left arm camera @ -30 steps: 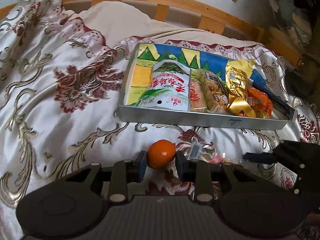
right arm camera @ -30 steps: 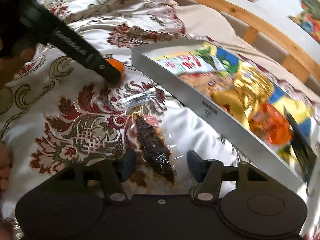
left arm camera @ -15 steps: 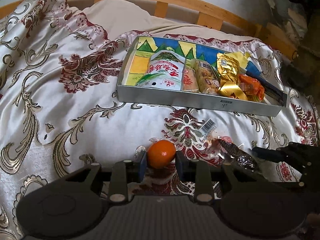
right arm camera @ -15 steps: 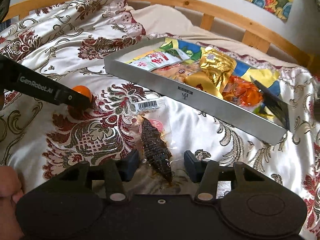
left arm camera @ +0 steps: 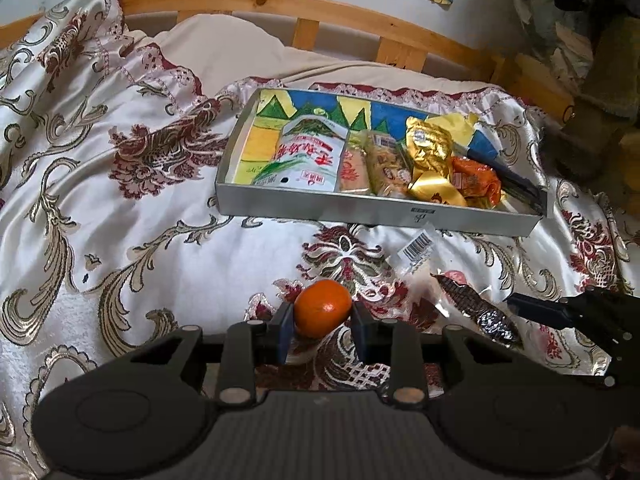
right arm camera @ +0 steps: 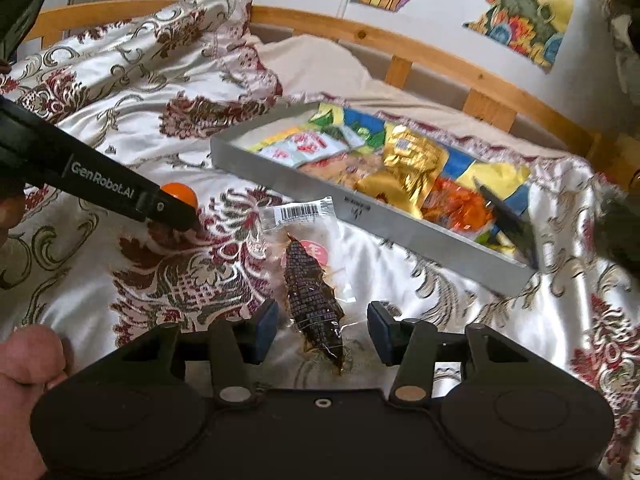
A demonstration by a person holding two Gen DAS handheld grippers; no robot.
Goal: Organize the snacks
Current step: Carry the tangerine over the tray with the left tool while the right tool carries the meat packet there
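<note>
Glossy cream satin with maroon and gold brocade flowers covers the bed as a bedspread point(left arm camera: 132, 208), rumpled into soft folds against a curved wooden headboard point(left arm camera: 304, 12). On it sits a shallow rectangular tray point(left arm camera: 360, 210) with dull grey metal walls and a brightly painted floor. Packed side by side inside are a white-and-green snack bag point(left arm camera: 310, 152), a crinkled gold foil packet point(left arm camera: 428, 146) and an orange wrapper point(left arm camera: 476, 180), all lying flat.

A small round orange point(left arm camera: 322, 308), smooth-skinned and shiny, is pinched between the blue pads of the left gripper point(left arm camera: 322, 330), whose jaws press on both its sides just above the cloth, short of the tray's near wall. In the right wrist view that gripper's black finger reaches in from the left edge with the fruit at its tip.

A clear vacuum pouch point(right arm camera: 312, 276) holding a dark, ridged, tapering piece of food lies flat on the satin, its barcode label at the far end. The right gripper point(right arm camera: 322, 332) is held low over the cloth with its jaws spread wide, one to each side of the pouch's near end, neither pad touching it. Part of a bare hand point(right arm camera: 24, 364) shows at the lower left.
</note>
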